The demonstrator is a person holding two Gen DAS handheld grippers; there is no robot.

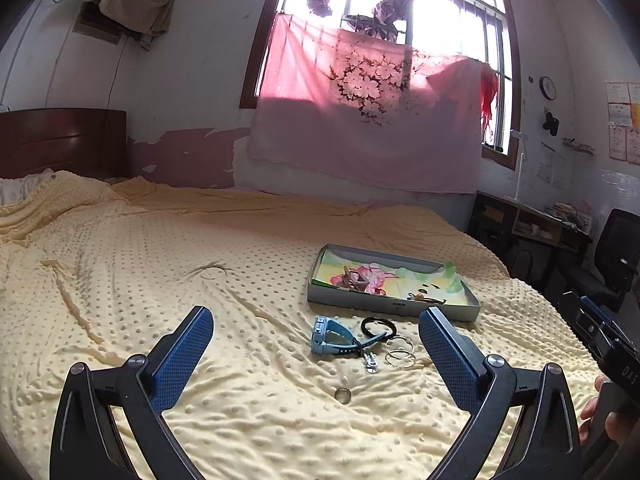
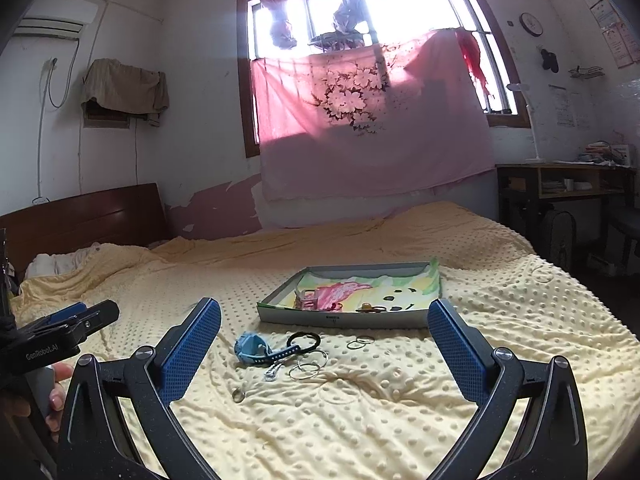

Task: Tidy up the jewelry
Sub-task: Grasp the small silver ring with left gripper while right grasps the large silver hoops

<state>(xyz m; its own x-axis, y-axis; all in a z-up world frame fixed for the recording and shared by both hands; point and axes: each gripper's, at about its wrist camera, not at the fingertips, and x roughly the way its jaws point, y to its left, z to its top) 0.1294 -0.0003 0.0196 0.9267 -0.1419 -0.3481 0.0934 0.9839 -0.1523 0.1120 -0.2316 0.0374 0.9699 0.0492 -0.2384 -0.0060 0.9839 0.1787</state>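
Note:
A shallow grey box lined with a flowered cloth lies on the yellow blanket and holds a pink clip and small pieces. In front of it lie a blue watch, a black hair tie, silver hoops, a small silver clasp and a ring. My left gripper is open and empty above the blanket. My right gripper is open and empty too.
The yellow dotted blanket covers the whole bed. A dark headboard stands at the left, a desk and a chair at the right. A pink curtain hangs on the far wall.

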